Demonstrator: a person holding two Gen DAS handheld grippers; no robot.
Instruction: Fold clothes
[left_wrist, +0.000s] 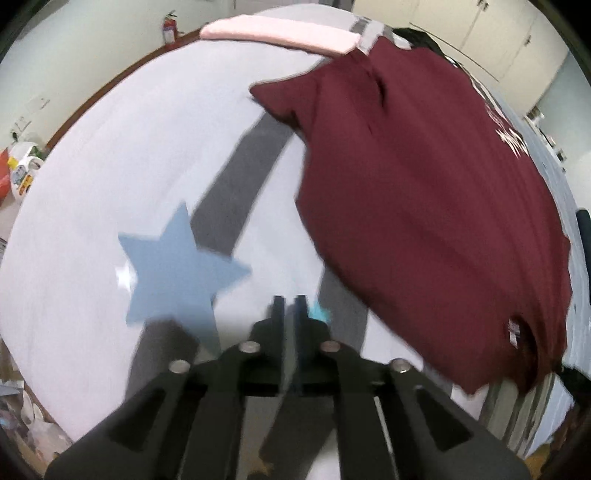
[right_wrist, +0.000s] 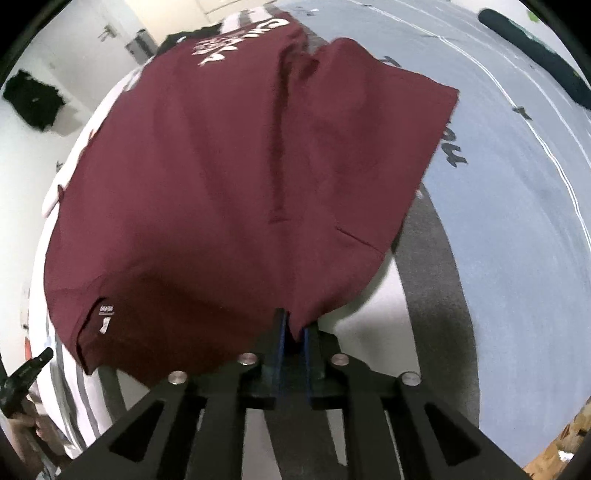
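A maroon T-shirt (left_wrist: 424, 192) with white lettering lies spread on the pale blue bedsheet (left_wrist: 110, 184), to the right of my left gripper (left_wrist: 290, 314). The left jaws stand a narrow slit apart with only sheet showing between them, just off the shirt's near hem. In the right wrist view the same maroon T-shirt (right_wrist: 229, 177) fills the middle, and its near hem narrows to a point between the pads of my right gripper (right_wrist: 295, 328), which is shut on that corner. A small white label (right_wrist: 105, 317) shows near the hem.
A folded pink cloth (left_wrist: 277, 33) lies at the bed's far edge. A blue star (left_wrist: 177, 273) and grey bands mark the sheet. A dark garment (right_wrist: 535, 48) lies at the far right. A hand with a black object (right_wrist: 26, 373) shows at lower left. Bottles (left_wrist: 22, 170) stand off the bed.
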